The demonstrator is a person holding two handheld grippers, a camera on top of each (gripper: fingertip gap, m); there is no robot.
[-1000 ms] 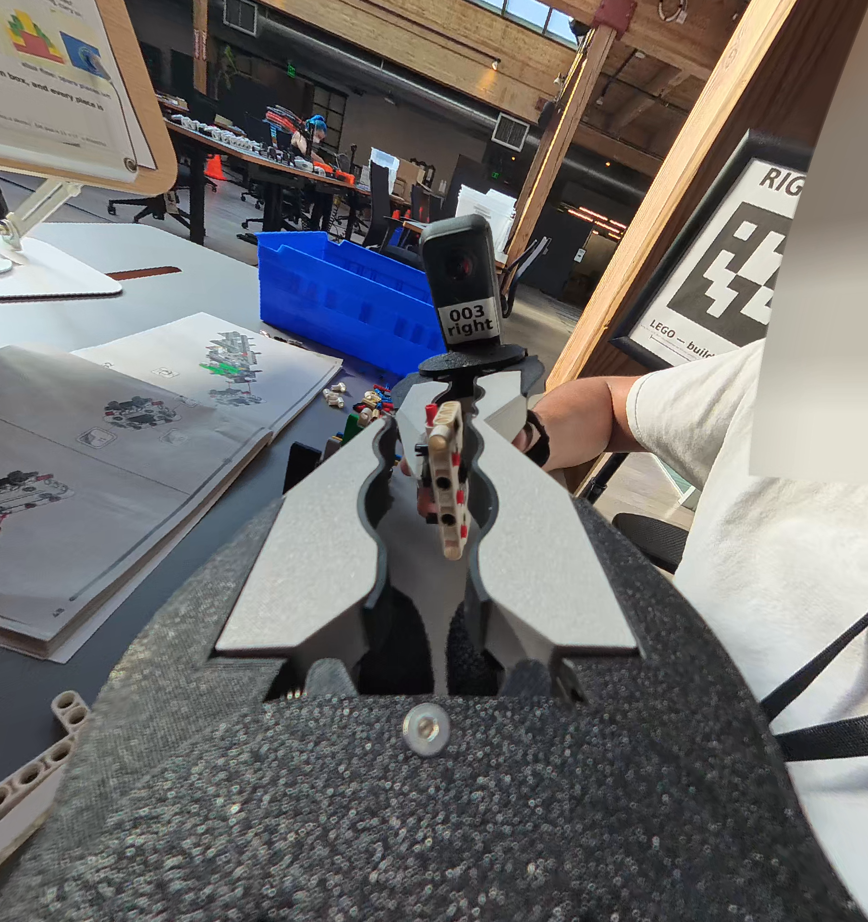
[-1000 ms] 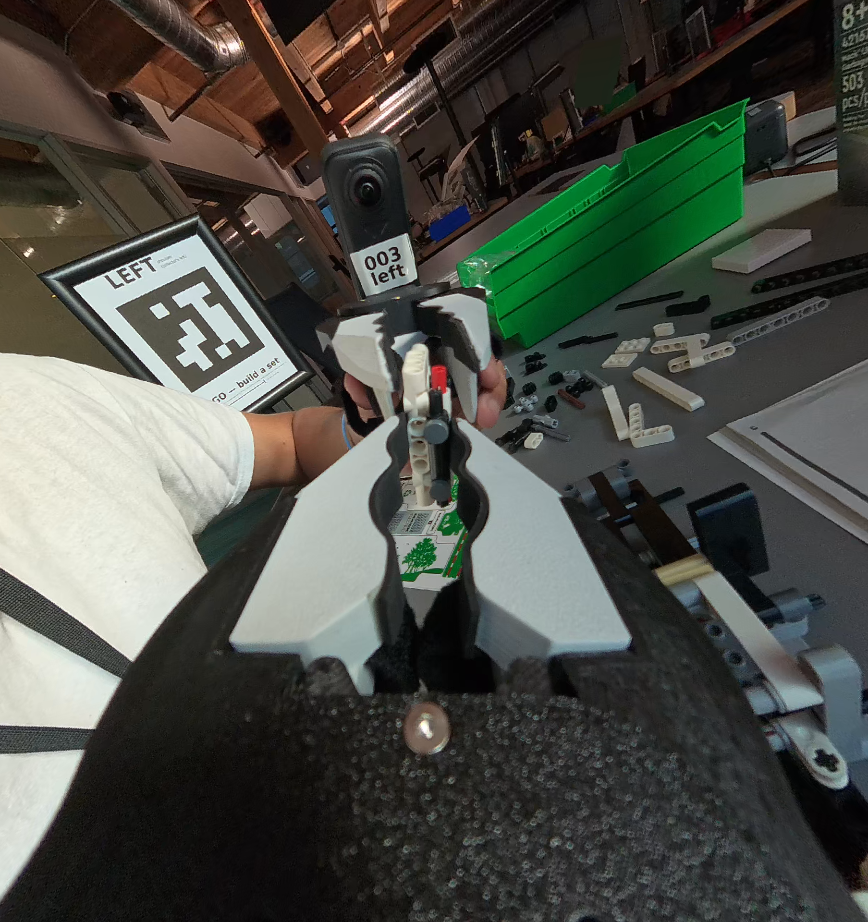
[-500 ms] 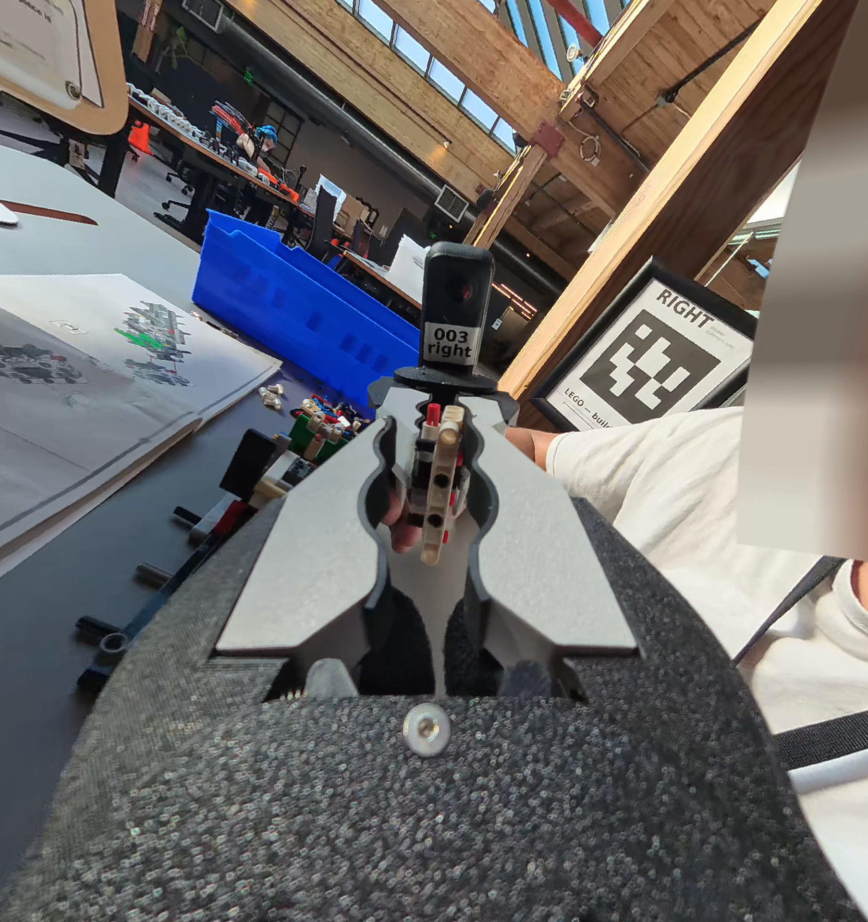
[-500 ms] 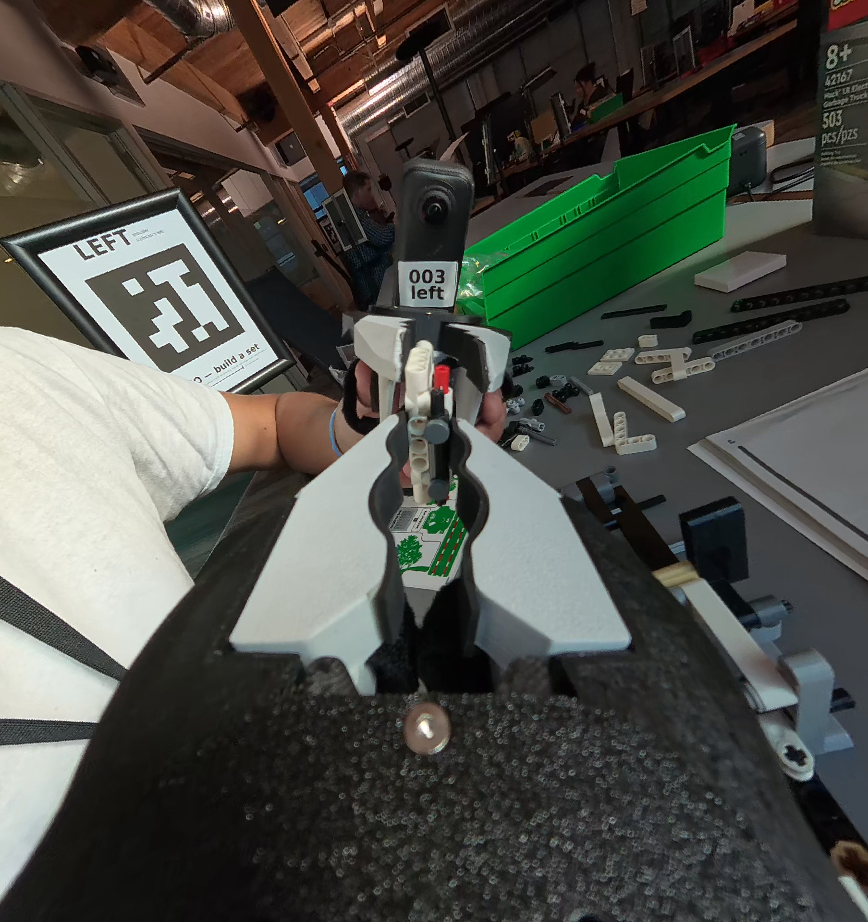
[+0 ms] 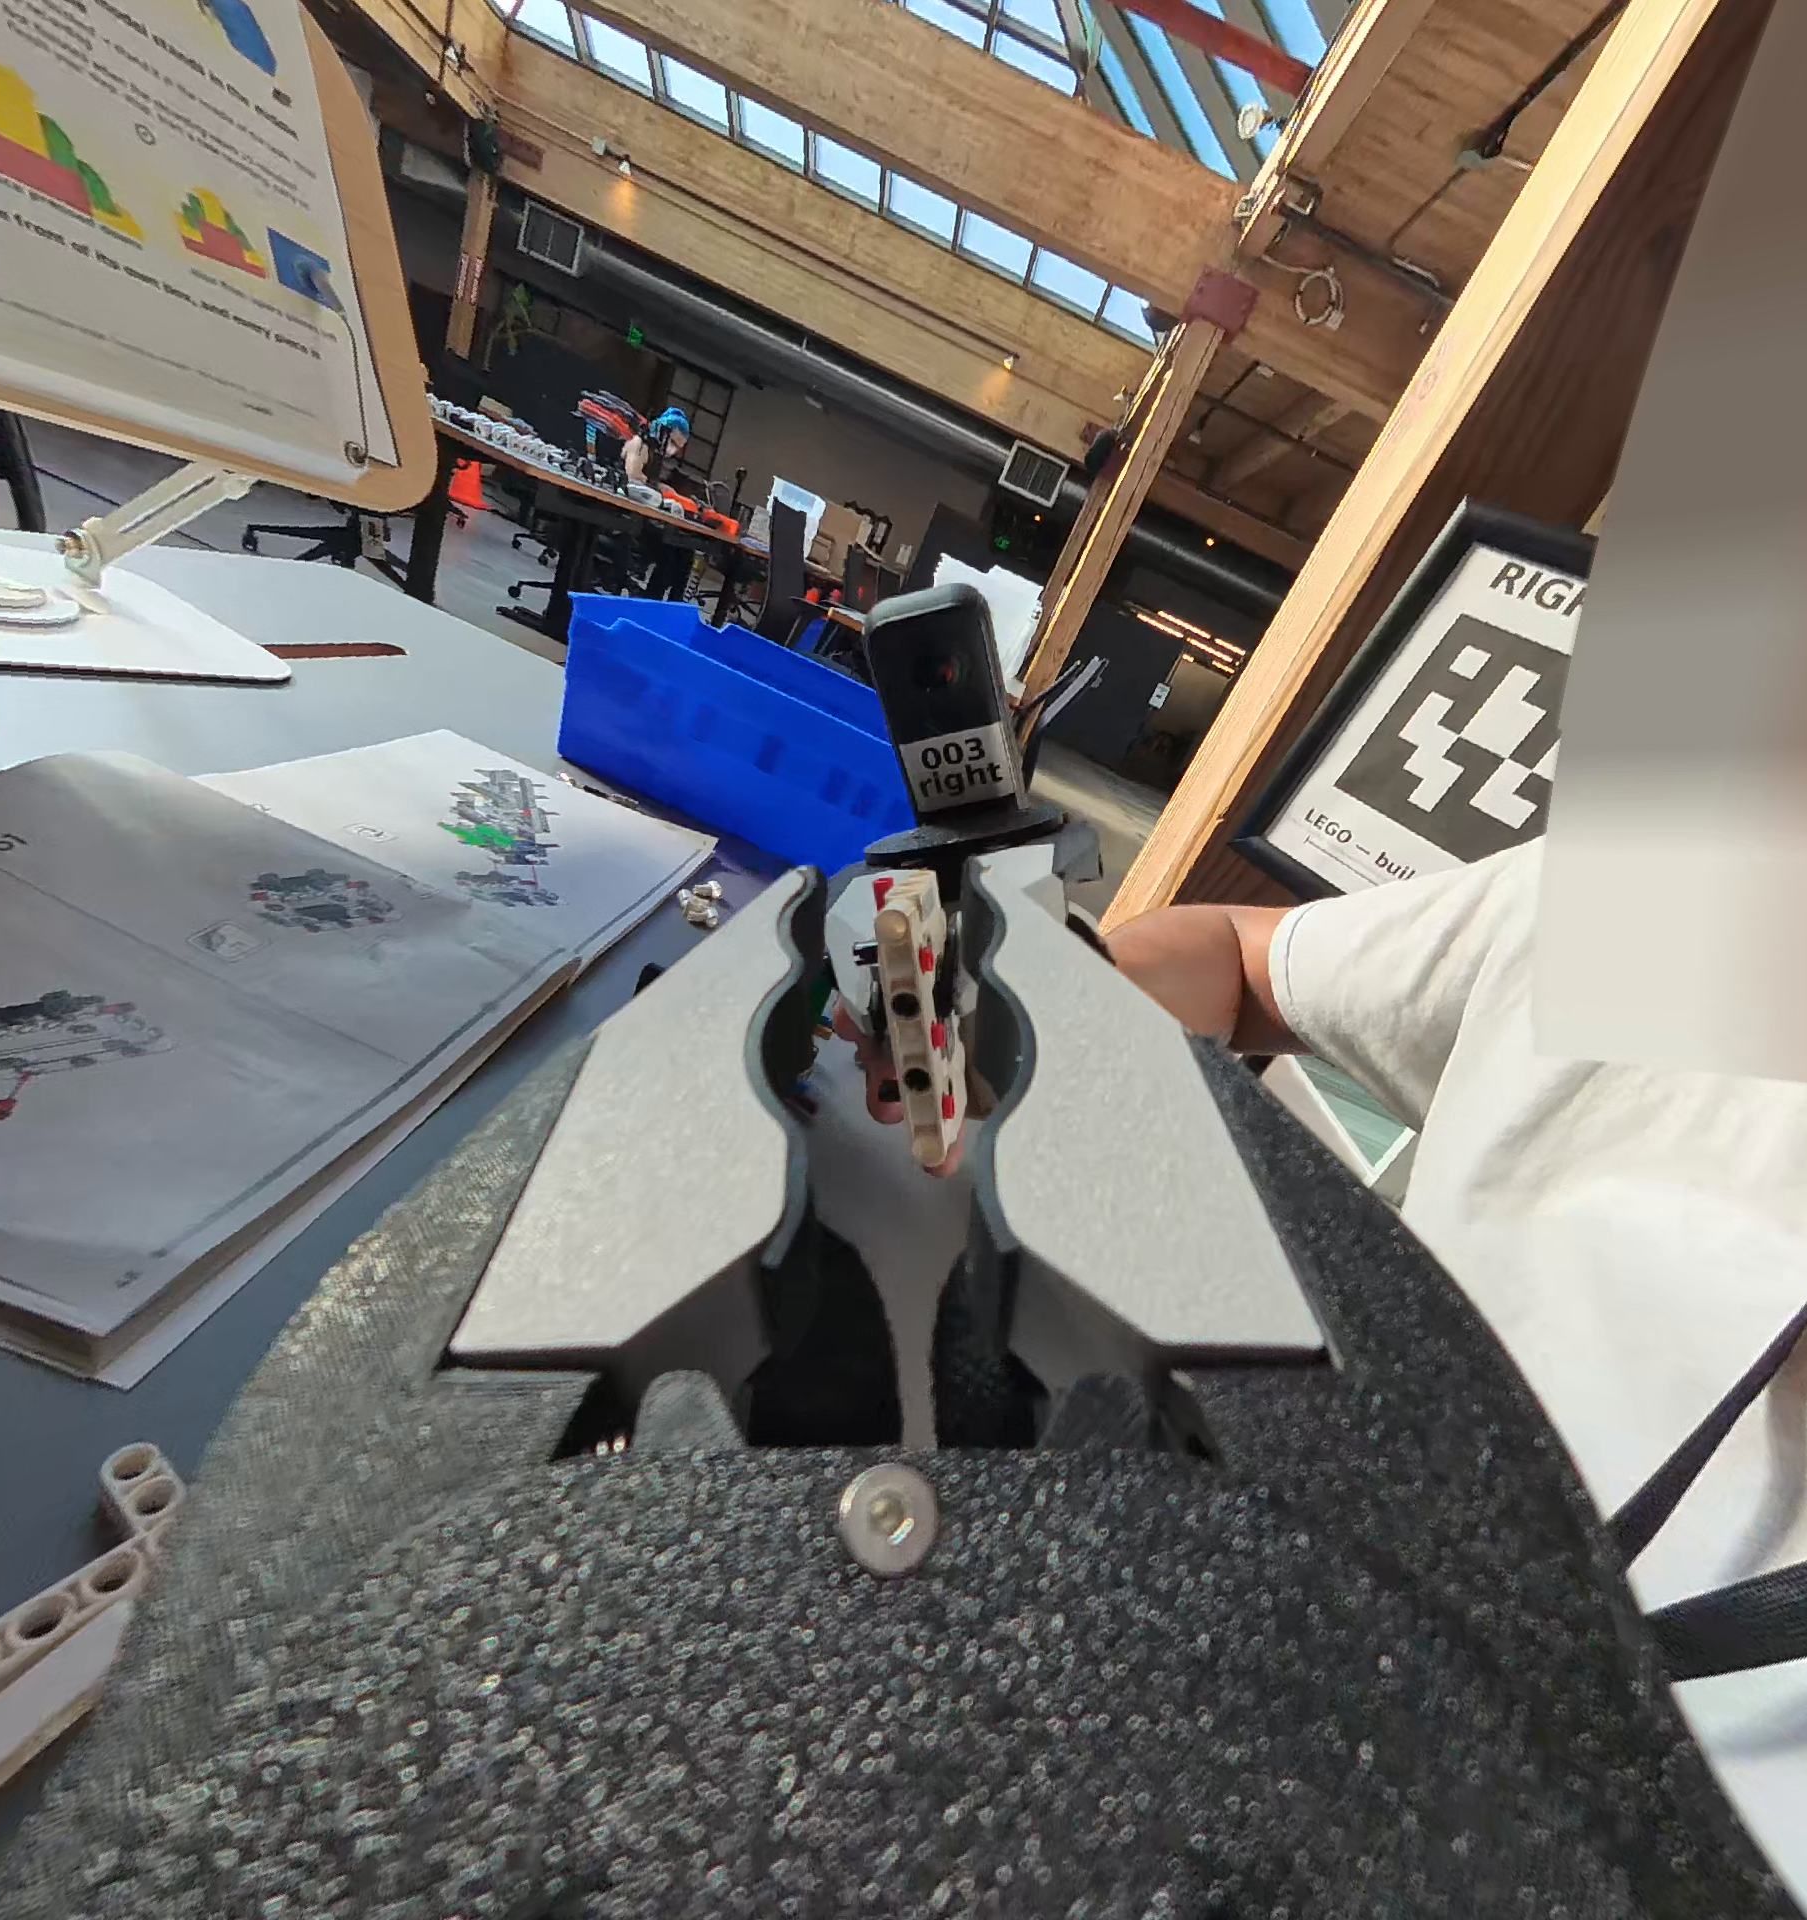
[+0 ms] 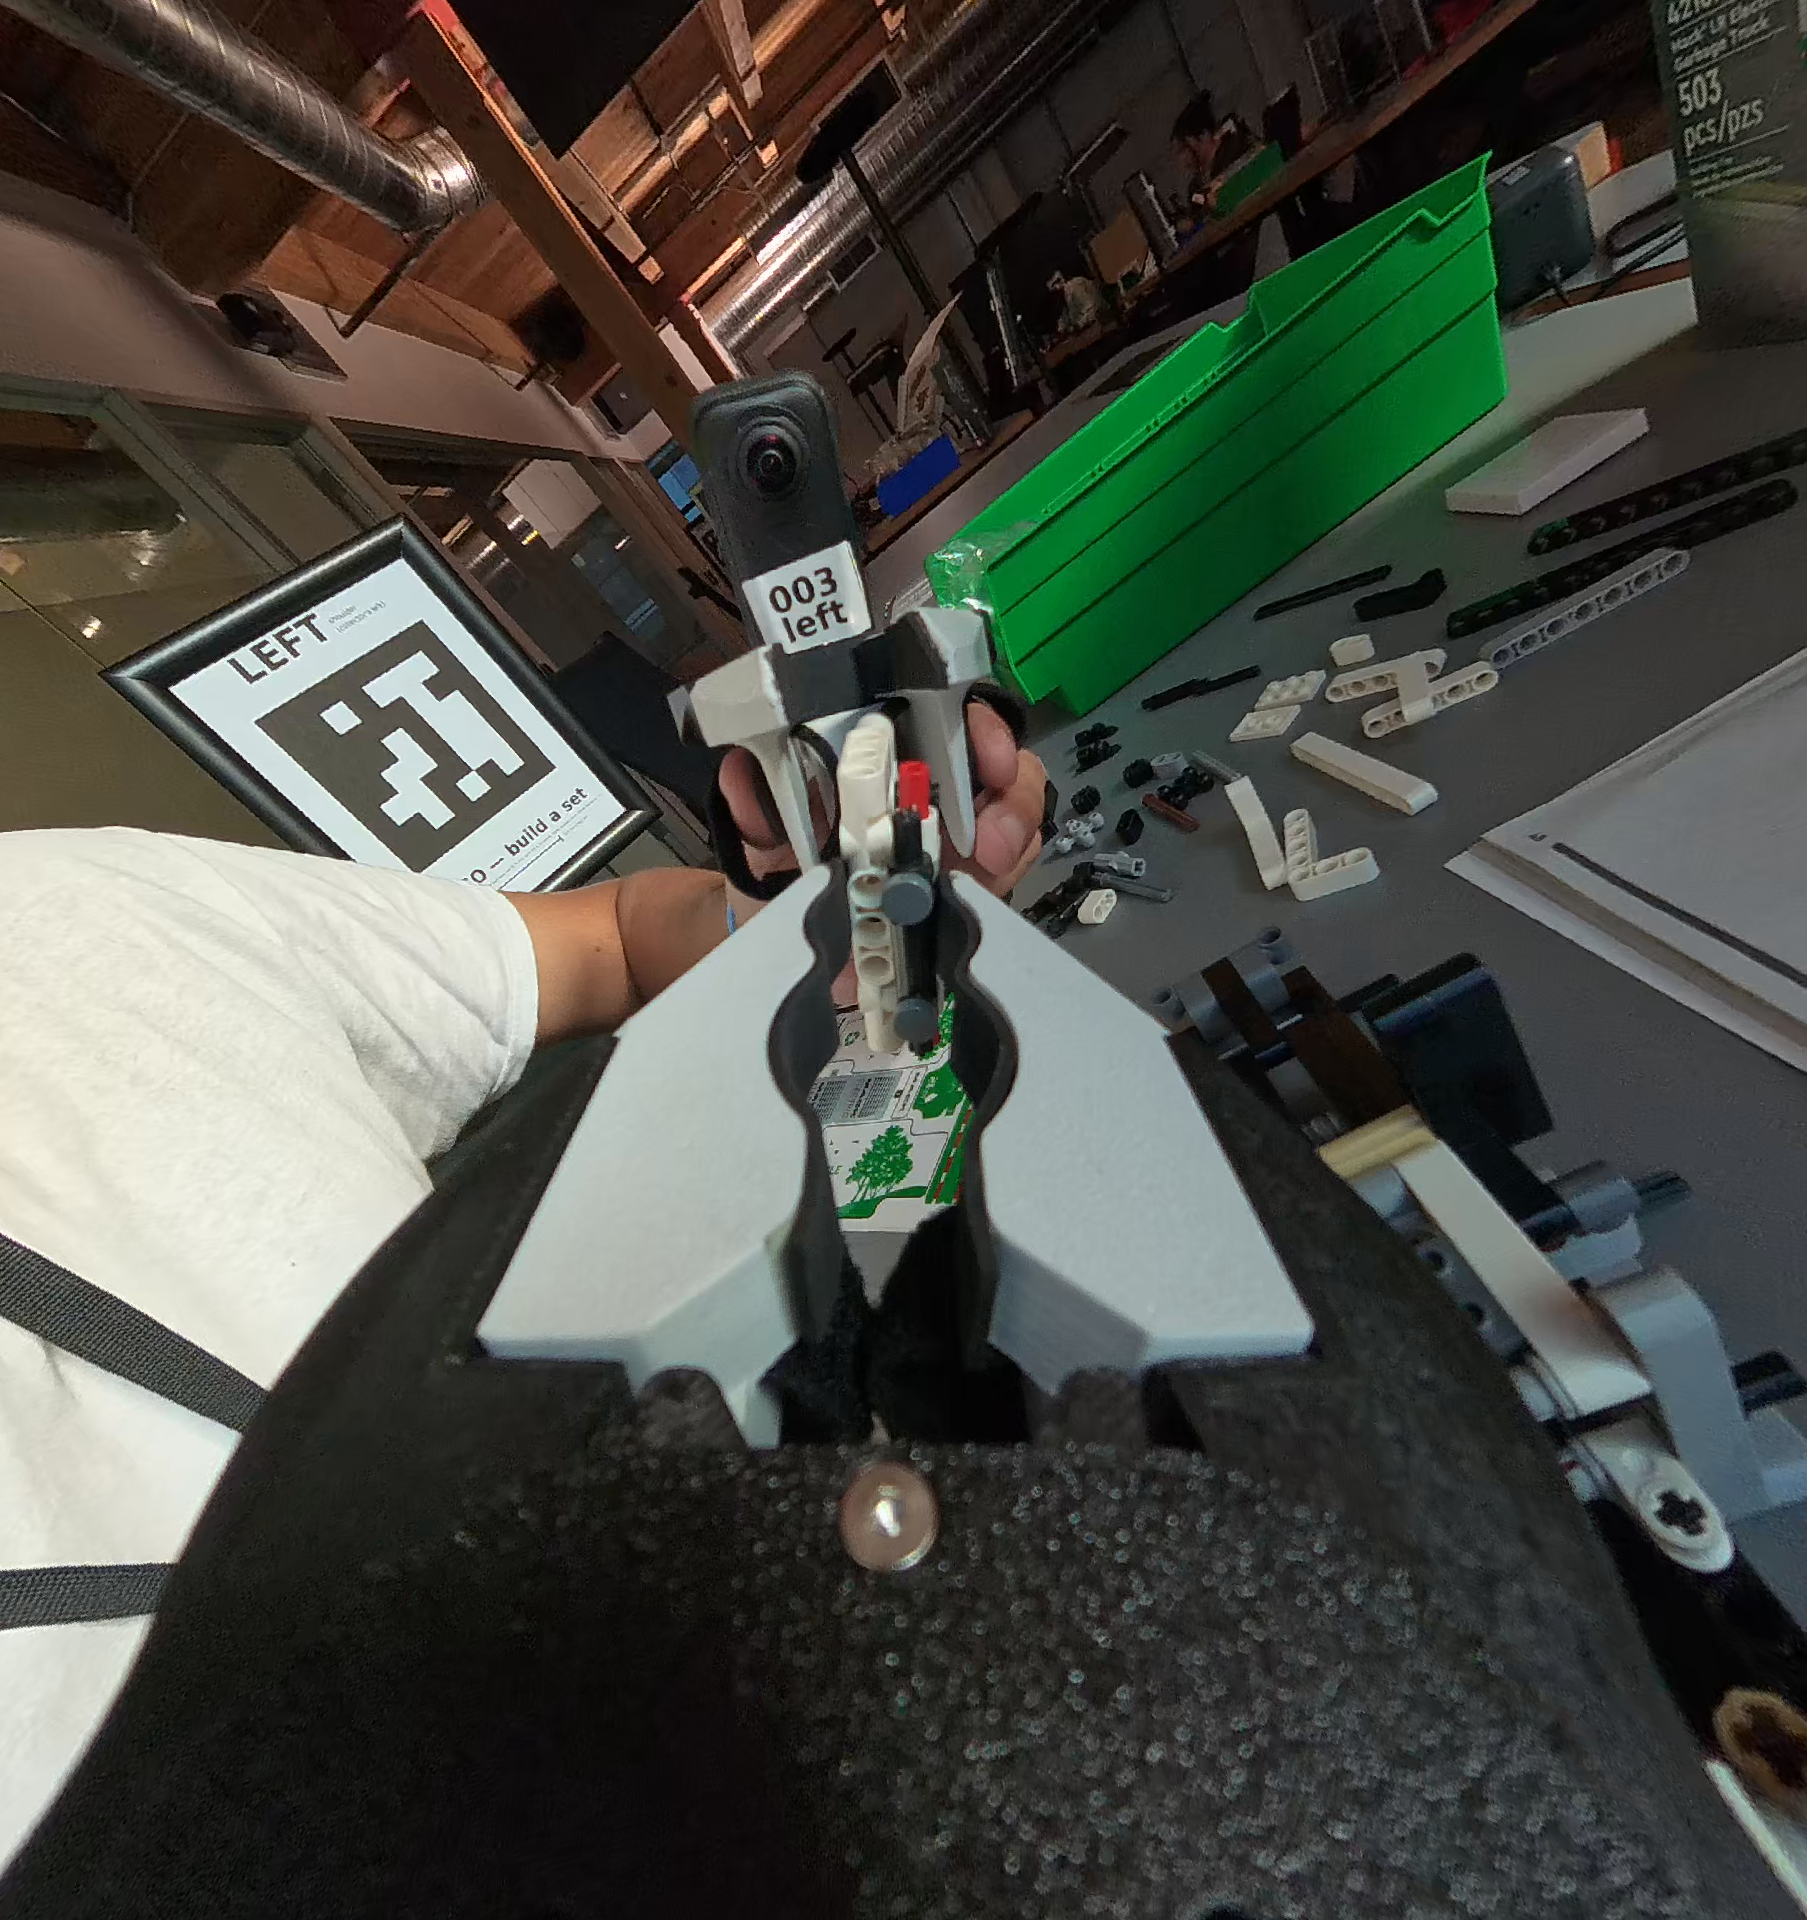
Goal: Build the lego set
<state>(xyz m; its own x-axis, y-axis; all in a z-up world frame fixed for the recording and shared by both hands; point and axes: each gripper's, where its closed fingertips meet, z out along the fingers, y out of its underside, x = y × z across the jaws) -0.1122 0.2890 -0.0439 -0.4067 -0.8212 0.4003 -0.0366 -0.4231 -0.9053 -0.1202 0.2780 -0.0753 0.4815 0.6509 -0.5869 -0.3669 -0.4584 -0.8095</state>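
Observation:
A small brick assembly [image 5: 914, 1029] of a white holed beam, a black beam, red pins and grey pin heads hangs in the air between my two grippers, which face each other. My left gripper [image 5: 894, 894] is shut on its upper end, with the beam leaning toward the right-hand finger. My right gripper [image 6: 891, 883] is shut on the same assembly [image 6: 873, 935] lower down, its pads tight on both sides. The left gripper [image 6: 873, 821] also shows in the right wrist view, its fingers on either side of the beam's top and a red pin.
An open instruction booklet [image 5: 255, 935] and a blue bin [image 5: 712, 727] lie left of the left gripper. A green bin [image 6: 1242, 520], scattered loose parts [image 6: 1325, 790] and a larger partial build [image 6: 1450, 1195] lie right of the right gripper. The person's white shirt [image 6: 203, 1039] is close by. Less than 4 cm separates the two grippers' tips.
Both grippers tilted up together and came back down, and the assembly stayed between them. Seen from the left gripper, the assembly straightened and then leaned again. Seen from the right gripper, it kept its place.

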